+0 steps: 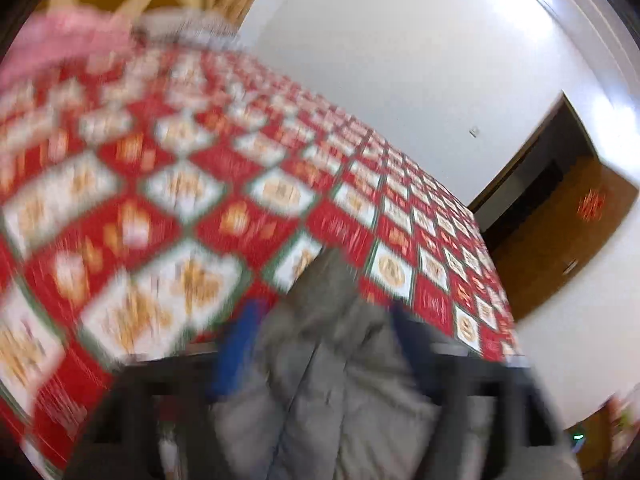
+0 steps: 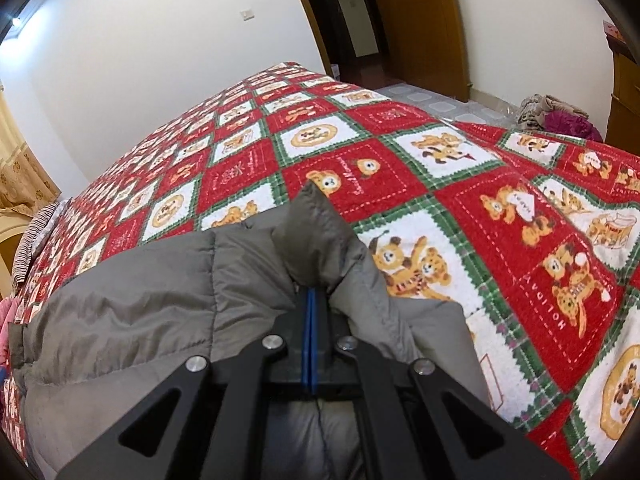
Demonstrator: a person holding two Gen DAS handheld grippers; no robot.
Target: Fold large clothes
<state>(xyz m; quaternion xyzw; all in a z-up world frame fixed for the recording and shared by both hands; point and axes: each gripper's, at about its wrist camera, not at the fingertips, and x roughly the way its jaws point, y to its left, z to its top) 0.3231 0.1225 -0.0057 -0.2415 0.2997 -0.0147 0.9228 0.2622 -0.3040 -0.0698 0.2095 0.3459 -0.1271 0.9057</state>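
A grey padded jacket (image 2: pixel 160 292) lies on a bed with a red, white and green patchwork cover (image 2: pixel 400 168). My right gripper (image 2: pixel 311 300) is shut on a fold of the jacket, which sticks up past the blue pads. In the blurred left wrist view, grey jacket fabric (image 1: pixel 332 360) fills the gap between the blue-padded fingers of my left gripper (image 1: pixel 320 320); the fingers stand apart with cloth bunched between them, above the bed cover (image 1: pixel 180 200).
A white wall (image 2: pixel 140 60) runs behind the bed. A wooden door (image 2: pixel 420 20) and dark doorway stand at the far right. A pile of clothes (image 2: pixel 556 118) lies past the bed's far corner. Pink and striped cloth (image 1: pixel 60 40) lies at the bed's head.
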